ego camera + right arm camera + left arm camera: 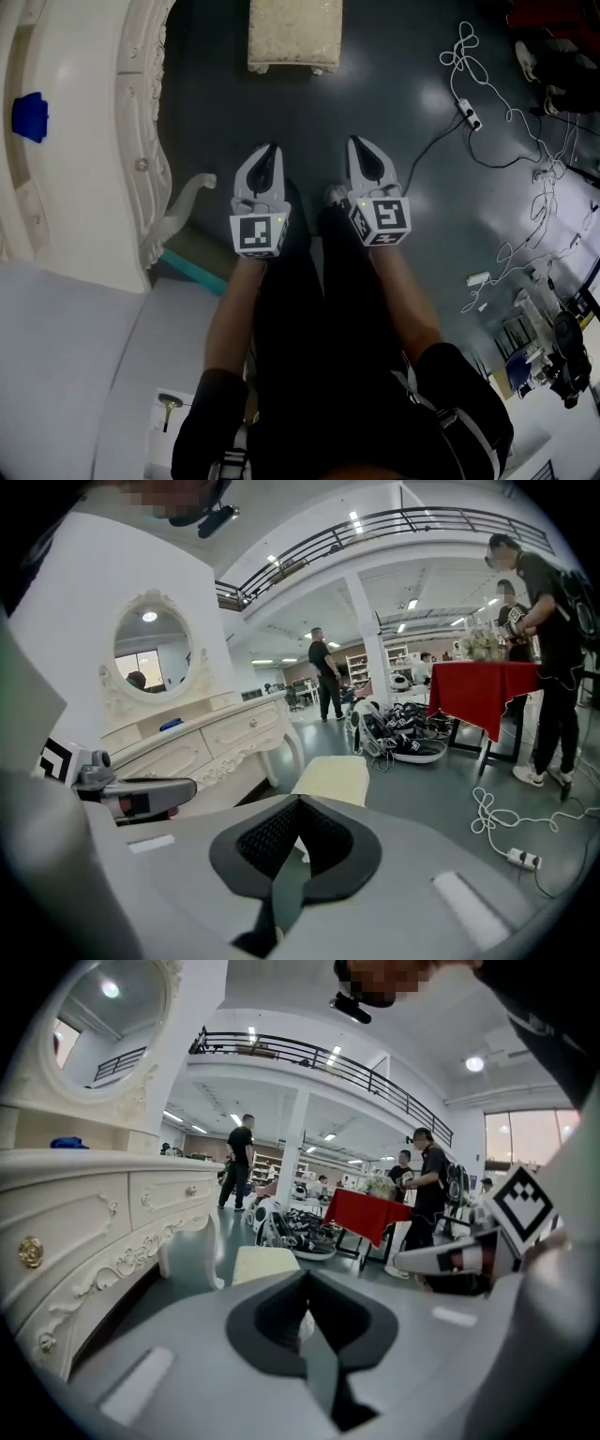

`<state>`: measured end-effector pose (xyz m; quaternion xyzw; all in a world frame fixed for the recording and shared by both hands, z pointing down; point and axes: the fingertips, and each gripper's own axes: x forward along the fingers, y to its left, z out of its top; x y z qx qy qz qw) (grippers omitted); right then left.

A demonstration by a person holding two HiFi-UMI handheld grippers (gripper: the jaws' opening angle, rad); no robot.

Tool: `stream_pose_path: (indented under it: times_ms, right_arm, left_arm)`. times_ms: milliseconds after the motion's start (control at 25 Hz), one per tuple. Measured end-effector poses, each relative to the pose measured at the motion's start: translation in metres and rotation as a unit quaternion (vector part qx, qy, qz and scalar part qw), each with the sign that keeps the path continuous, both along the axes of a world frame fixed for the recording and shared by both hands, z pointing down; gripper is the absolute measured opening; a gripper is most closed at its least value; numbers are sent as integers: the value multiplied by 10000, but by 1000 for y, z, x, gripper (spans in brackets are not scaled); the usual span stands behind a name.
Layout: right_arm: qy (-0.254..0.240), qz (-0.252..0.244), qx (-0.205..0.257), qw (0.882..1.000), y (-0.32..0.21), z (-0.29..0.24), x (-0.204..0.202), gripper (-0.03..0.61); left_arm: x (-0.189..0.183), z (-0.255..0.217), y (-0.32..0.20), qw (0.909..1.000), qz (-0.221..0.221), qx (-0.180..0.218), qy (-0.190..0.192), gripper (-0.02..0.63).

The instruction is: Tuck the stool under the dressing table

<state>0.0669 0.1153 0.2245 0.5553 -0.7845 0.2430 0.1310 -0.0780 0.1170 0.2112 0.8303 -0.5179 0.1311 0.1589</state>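
The fingers [277, 1321] of the left gripper [272, 148] are pressed fully together. Their tips meet in a closed point, with nothing between them and nothing touching them. The right gripper [355, 141] is the same: its fingers [258, 841] are closed tight on each other and hold nothing. Both grippers hang side by side over the dark floor [412, 56], near each other but apart. Each has its marker cube [259, 234] toward the person and is carried on a bare forearm [234, 309]. In the head view both point toward 12 o'clock. The stool [294, 36], cream with a padded square top, stands at 12 o'clock from the grippers and well apart from them. It is out on the open floor, not under the dressing table [75, 187]. That white, carved dressing table runs along the 9 to 10 o'clock side. One curved leg [183, 211] is near the left gripper at 9 o'clock, and a small blue object [30, 115] rests on the table. In the gripper views the stool sits straight beyond the closed tips, with the table at its 9 o'clock under an oval mirror [152, 656]. At 2 to 3 o'clock of the right gripper, white cables [530, 159] and a power strip [471, 114] trail across the floor. Far behind the stool, people [326, 672] stand near a red-covered table [487, 691].
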Motion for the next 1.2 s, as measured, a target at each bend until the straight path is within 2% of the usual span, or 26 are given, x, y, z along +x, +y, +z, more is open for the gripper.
stream_pose_path:
  times_ms: [160,320,520,760,1080,1200]
  right_arm:
    - [41,167,57,9998,-16,24,-5,-2]
    - [29,148,-5,9999,-25,81,-9,-3]
    - [-184,149,3,9997,-40,142,-9,-2]
    - [-175,71,225,9996,-48,201,-13,-2]
    - [-256,-59,480,9985,-41,245,-18,-2]
    - [-311,-168,585,9977,-36,251,-16,-2]
  left_arm:
    - [-9,26,-14,9997,236,3,22,9]
    - [-19,73,-26,9996,291,1,41,9]
    - [-19,132,-36,9994,311,155,-7,9]
    - [-21,190,-40,9985,371,408,62,9]
    - [-18,238,-29,9966,451,692,16,9]
    - [-9,245,-23,9958,482,769,119,9]
